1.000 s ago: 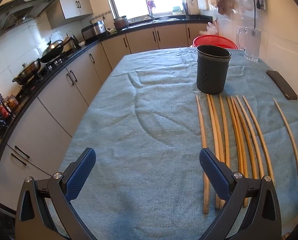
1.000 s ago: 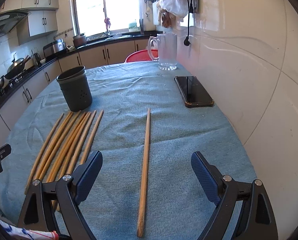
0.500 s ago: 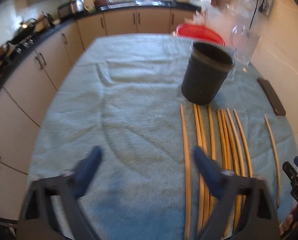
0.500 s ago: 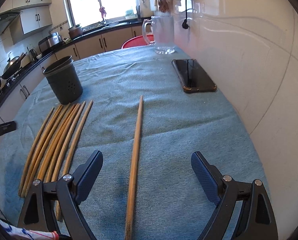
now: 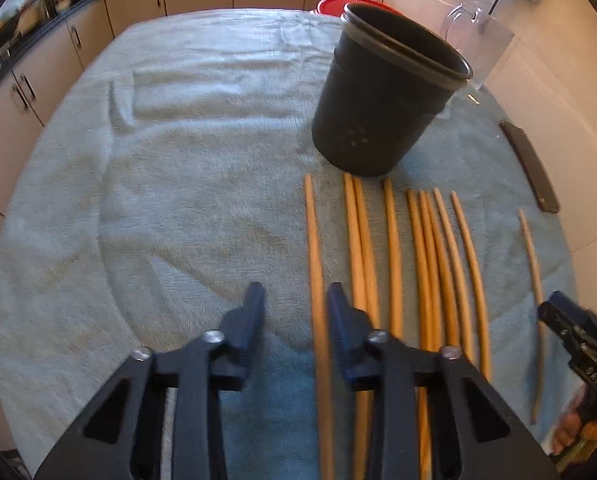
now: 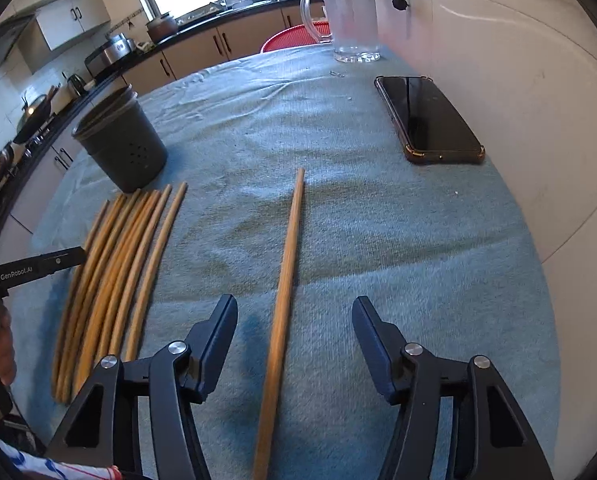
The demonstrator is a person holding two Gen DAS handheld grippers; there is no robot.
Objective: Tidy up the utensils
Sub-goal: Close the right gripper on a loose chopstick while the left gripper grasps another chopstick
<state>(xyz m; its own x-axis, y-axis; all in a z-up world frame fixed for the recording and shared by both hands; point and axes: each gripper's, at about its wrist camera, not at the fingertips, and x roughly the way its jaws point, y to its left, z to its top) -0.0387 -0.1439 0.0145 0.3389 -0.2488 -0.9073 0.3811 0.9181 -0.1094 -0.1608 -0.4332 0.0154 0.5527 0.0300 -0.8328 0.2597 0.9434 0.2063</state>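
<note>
The left gripper (image 5: 294, 304) has just been narrowing its jaws around the outermost long wooden chopstick (image 5: 312, 240), the pads not yet pressing it. The right gripper (image 6: 294, 320), also just closing but wider, straddles the lone wooden chopstick (image 6: 290, 248) lying apart. Both sticks rest flat on the blue-grey cloth (image 5: 178, 160), just short of the dark perforated plastic holder (image 5: 378, 108). The pick-up step is in hand — next, pinch firmly, lift, then tip each stick upright into the holder.

Nine tan wooden chopsticks (image 5: 394, 248) lie flat, roughly parallel, at centre right of the left view, tips toward a dark upright holder (image 5: 382, 104) above them. One lone chopstick (image 6: 286, 276) lies apart, centre of the right view.
</note>
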